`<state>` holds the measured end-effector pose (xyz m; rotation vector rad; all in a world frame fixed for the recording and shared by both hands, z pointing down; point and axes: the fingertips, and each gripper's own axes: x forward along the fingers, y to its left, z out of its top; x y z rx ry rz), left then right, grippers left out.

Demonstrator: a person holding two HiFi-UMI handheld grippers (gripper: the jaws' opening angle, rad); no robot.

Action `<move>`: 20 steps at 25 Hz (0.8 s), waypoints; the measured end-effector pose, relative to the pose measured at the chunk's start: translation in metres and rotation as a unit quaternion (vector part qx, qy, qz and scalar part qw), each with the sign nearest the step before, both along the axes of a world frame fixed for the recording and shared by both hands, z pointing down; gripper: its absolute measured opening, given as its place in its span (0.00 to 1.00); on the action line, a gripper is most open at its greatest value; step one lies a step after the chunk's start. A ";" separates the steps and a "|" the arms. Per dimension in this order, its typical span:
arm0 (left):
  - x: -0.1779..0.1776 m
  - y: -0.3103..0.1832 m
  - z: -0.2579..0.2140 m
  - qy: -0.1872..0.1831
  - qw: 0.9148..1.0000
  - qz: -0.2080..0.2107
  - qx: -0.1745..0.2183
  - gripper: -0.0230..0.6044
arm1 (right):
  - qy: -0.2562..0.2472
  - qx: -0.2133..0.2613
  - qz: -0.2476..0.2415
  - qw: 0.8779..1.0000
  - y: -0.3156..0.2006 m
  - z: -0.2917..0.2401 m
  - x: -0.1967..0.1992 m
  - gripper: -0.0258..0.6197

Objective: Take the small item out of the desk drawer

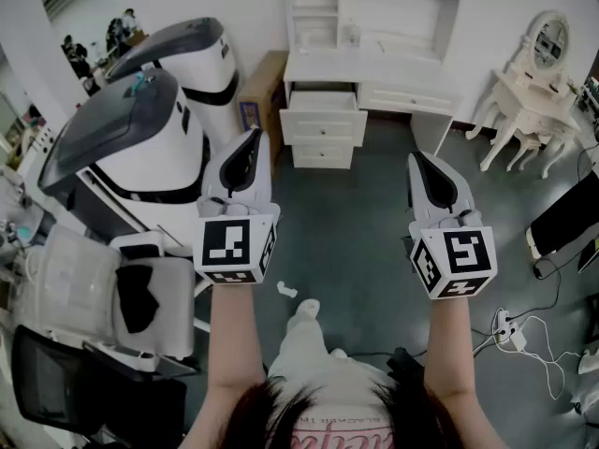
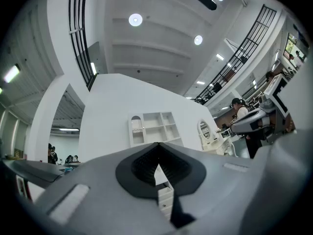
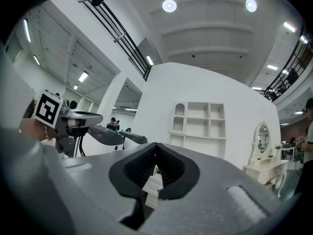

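While the left hand-held gripper (image 1: pixel 253 137) and the right one (image 1: pixel 417 159) are clenched empty, the drawer (image 1: pixel 323 120) juts toward them.

Top drawer (image 1: pixel 323 101) of the desk (image 1: pixel 374 68) is pulled out, but it's too far off for me to tell what's inside. In both gripper views my own jaws cover most of the desk, and only a sliver of the drawers (image 2: pixel 164 196) (image 3: pixel 152 187) shows through the gap. People (image 1: pixel 122 28) far left are too small to make out. Black chair (image 1: pixel 47 382) is cut off at the bottom-left edge.
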<state>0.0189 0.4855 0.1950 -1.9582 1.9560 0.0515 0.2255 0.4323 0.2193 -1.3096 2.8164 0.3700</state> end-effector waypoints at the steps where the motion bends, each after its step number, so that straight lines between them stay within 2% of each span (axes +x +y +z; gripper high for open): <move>1: 0.000 0.001 -0.001 -0.001 1.000 -0.002 0.000 0.06 | -0.001 0.000 0.000 1.000 0.001 -0.001 0.001 0.04; 8: 0.000 0.003 -0.001 -0.007 1.000 -0.009 0.002 0.06 | -0.005 0.001 0.001 1.000 0.001 -0.001 0.007 0.04; 12: -0.001 -0.009 -0.001 -0.006 1.000 -0.009 0.000 0.06 | 0.003 -0.002 -0.004 1.000 -0.009 0.002 0.006 0.04; 16: -0.005 -0.024 -0.006 -0.006 1.000 -0.011 0.005 0.06 | 0.016 0.014 -0.002 1.000 -0.024 -0.003 0.002 0.04; 20: -0.016 -0.048 -0.005 -0.005 1.000 -0.011 0.003 0.06 | 0.007 0.009 -0.005 1.000 -0.048 -0.005 -0.010 0.04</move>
